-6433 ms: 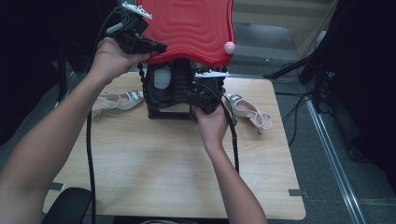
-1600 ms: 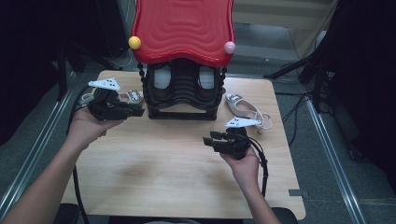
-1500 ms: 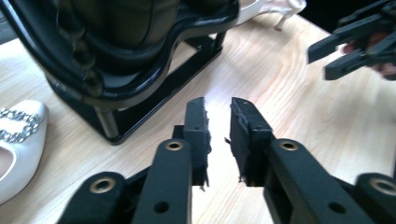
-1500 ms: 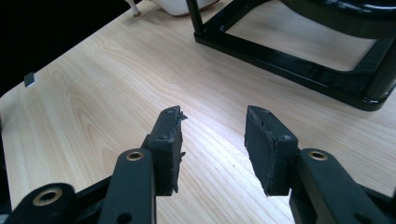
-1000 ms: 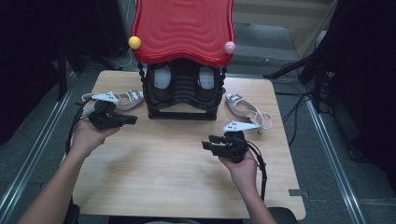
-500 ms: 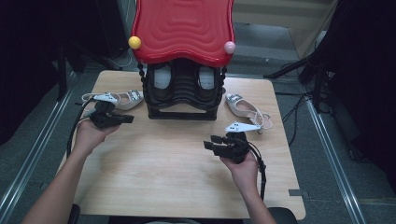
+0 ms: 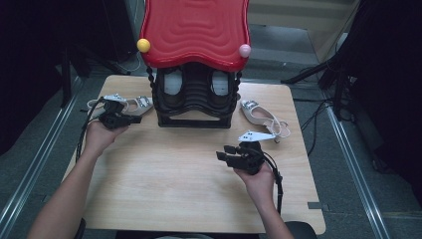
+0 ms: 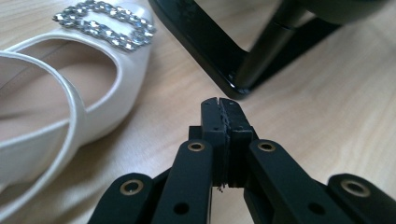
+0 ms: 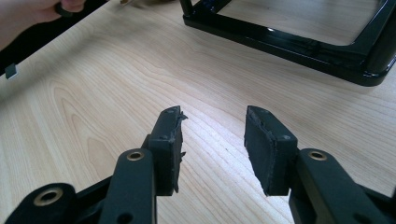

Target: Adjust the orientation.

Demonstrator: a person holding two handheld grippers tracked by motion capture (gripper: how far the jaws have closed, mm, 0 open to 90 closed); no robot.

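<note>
Left of the black rack (image 7: pixel 195 107), a white shoe (image 7: pixel 130 103) lies lengthwise across the table, toe toward the rack, beside the left gripper (image 8: pixel 223 108), its jaws pressed together, while the right gripper (image 9: pixel 214 125) gapes over bare wood.

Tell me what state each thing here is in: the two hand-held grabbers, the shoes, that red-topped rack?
Left gripper: fingers shut, holding nothing, beside the left shoe.
Right gripper: fingers open, empty, over bare table.
Left white shoe: lying on the table, left of the rack.
Right white shoe: lying on the table, right of the rack.
Black rack: upright, a pair of shoes inside.
Red top: on the rack.
</note>
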